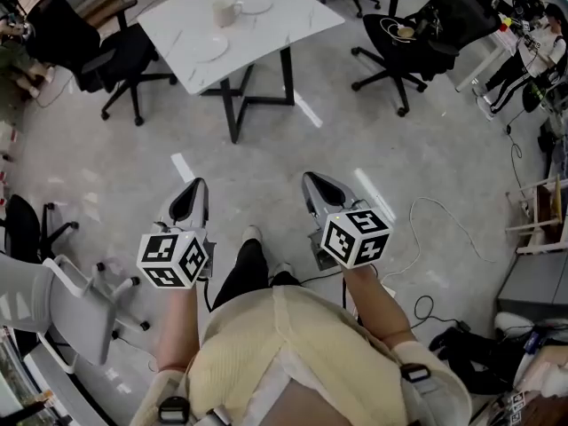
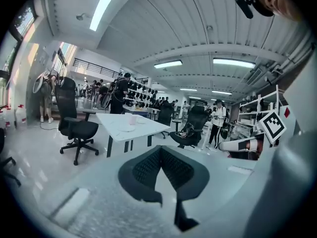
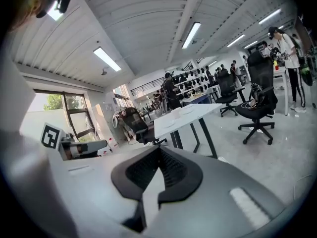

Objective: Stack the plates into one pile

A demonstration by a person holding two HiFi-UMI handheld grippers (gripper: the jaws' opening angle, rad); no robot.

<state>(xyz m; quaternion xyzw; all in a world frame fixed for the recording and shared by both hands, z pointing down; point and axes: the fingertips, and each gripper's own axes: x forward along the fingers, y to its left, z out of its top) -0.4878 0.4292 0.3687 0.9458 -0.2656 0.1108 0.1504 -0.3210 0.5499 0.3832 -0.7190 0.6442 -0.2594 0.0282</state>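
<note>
Grey floor (image 1: 266, 167) takes up most of the head view, with loose cables lying on its right side. A white table (image 1: 284, 20) on a black frame stands at the far end of the floor. A black office chair (image 1: 106, 56) is at the table's left and a second black chair (image 1: 408, 47) at its right. A grey chair (image 1: 53, 300) stands near the person's left side.

The person stands well back from the table, one gripper in each hand, both held over open floor and pointing towards the table, tilted slightly down. Left gripper (image 1: 188, 204): jaws fully together, tips meeting, nothing between them. Right gripper (image 1: 319, 192): jaws likewise pressed together, nothing held.

Task items are on the table top, well apart from both grippers. One plate (image 1: 211, 50) lies near the table's near edge. A second plate (image 1: 255, 3) lies further back, apart from the first, not stacked. A white cup (image 1: 225, 10) stands between them, just beside the second plate
</note>
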